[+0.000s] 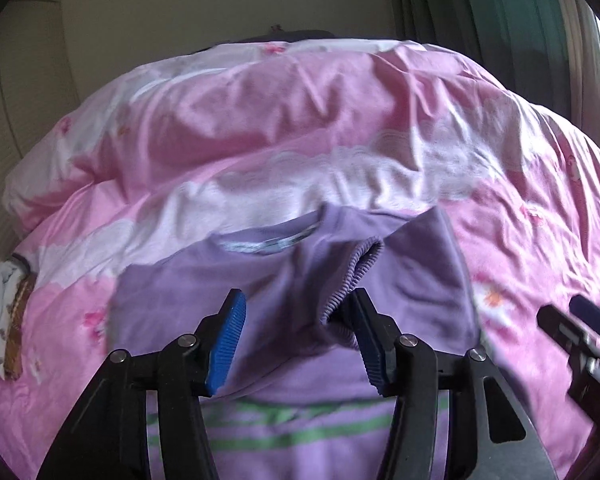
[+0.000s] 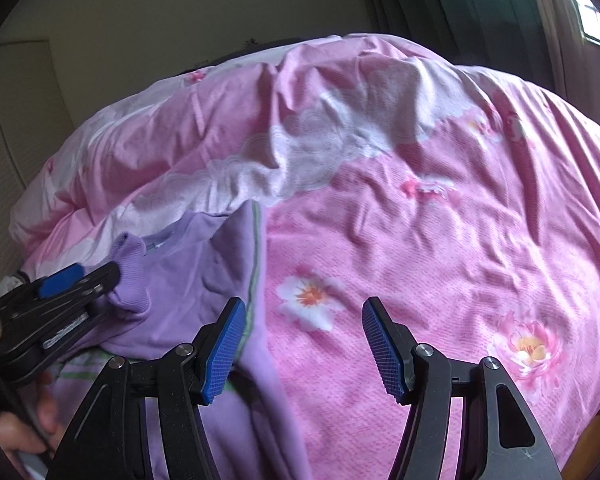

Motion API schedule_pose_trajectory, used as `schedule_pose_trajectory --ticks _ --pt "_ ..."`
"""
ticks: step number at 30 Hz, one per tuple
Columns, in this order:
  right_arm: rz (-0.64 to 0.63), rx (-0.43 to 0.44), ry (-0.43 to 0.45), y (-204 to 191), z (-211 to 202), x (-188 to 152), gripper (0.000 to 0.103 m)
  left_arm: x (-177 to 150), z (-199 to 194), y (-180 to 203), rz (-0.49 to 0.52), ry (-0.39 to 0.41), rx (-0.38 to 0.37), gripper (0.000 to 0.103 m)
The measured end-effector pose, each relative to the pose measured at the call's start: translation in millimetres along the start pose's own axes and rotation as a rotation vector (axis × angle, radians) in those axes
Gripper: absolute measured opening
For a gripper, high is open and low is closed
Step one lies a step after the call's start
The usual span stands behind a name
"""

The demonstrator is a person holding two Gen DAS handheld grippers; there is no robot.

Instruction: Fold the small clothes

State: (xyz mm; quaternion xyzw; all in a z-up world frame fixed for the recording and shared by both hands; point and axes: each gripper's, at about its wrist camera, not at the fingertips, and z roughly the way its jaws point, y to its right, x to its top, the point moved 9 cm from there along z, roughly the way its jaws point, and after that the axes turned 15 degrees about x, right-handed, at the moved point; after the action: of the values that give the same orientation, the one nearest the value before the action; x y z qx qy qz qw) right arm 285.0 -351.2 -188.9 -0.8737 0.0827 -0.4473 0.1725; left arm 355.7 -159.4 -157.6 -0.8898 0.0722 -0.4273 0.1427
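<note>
Neck label (blurred) inside purple top

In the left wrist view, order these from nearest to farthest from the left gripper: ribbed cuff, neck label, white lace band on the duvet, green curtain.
From the left gripper:
1. Ribbed cuff, right against its right-hand finger.
2. Neck label, just ahead at the purple top's collar.
3. White lace band, across the pink duvet beyond the collar.
4. Green curtain, behind the bed, upper right.

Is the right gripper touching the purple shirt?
Cannot tell. In the right wrist view the right gripper is open; one pad overlaps the purple shirt edge, but no contact or gap shows plainly.
</note>
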Motion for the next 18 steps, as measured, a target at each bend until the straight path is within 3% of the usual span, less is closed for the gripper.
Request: schedule_pose_trajectory --ticks 4,7,9,14,18 --pt "-0.030 0.027 -0.003 -25 5 -4 0.062 -21 2 -48 -0.025 0.001 0.055 0.056" --pt "-0.045 0.055 -0.018 -48 15 -7 0.062 -36 6 -78 -0.083 -0.027 0.040 0.055" --pt "-0.077 0.070 -0.016 -68 20 -5 0.062 -39 2 -88 -0.112 -0.024 0.013 0.055" --pt "-0.134 0.063 -0.005 -89 24 1 0.062 -39 0 -103 -0.110 0.001 0.030 0.056" --pt "-0.145 0.039 -0.020 -85 36 5 0.061 -57 19 -112 -0.142 -0.052 0.012 0.056"
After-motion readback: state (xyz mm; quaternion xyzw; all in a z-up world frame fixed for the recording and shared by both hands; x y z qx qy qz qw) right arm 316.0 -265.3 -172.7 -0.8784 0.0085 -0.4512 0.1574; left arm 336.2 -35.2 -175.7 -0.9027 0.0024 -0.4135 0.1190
